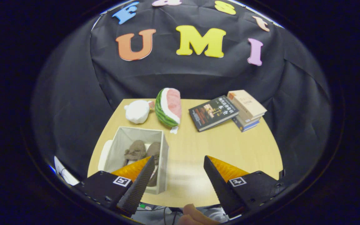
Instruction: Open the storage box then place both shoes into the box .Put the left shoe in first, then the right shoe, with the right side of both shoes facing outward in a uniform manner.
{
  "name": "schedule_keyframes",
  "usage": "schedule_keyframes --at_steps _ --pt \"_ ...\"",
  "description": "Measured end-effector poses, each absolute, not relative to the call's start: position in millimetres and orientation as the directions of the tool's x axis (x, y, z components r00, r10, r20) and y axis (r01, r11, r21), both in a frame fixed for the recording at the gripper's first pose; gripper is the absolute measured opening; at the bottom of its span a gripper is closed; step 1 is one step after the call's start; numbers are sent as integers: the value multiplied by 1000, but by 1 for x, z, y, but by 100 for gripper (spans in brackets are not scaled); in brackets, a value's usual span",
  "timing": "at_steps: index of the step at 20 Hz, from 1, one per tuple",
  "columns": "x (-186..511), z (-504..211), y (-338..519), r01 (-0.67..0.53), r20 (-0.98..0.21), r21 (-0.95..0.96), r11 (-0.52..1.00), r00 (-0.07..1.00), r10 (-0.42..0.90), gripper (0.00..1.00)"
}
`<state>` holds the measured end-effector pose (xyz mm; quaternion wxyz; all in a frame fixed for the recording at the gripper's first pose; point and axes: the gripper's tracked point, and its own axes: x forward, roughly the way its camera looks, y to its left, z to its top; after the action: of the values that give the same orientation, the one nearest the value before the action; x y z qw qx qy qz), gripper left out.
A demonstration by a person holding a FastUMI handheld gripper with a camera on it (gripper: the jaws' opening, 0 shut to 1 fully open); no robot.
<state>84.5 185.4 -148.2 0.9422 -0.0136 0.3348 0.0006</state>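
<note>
Gripper view: gripper (pixel 178 175) spread, empty, above table (pixel 230 147) — shoes (pixel 142 151) boxed in storage box (pixel 164 147) — risks clipping its wall.

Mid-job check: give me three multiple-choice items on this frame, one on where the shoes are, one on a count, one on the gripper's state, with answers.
1. Where are the brown shoes?
A. Inside the storage box
B. On top of the book stack
C. Beside the watermelon plush

2. How many books lie on the table?
A. None
B. One dark book and a stack next to it
C. A single book

3. What are the fingers of the gripper doing?
A. Clamped on a shoe
B. Spread open, holding nothing
C. Closed on the box wall

Answers:
1 A: both shoes sit side by side within the open box's walls.
2 B: the dark book lies against a stack of lighter ones.
3 B: bare tabletop shows in the wide gap between the fingers.
</note>
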Motion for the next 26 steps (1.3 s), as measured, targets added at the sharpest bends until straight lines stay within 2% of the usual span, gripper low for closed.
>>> schedule_keyframes --at_steps 4,8,13,18,24,26 --pt "63 -102 136 -2 -486 -22 1000 874 -9 97" --pt "37 -59 103 -49 -355 34 998 933 58 97" --pt "14 -24 42 -93 -241 -24 995 967 84 97" --pt "-16 2 20 -148 -152 -21 989 978 143 96" --pt "-38 27 8 -94 -20 -43 995 995 93 96" --pt "-41 20 7 -90 -12 -22 996 996 89 97"
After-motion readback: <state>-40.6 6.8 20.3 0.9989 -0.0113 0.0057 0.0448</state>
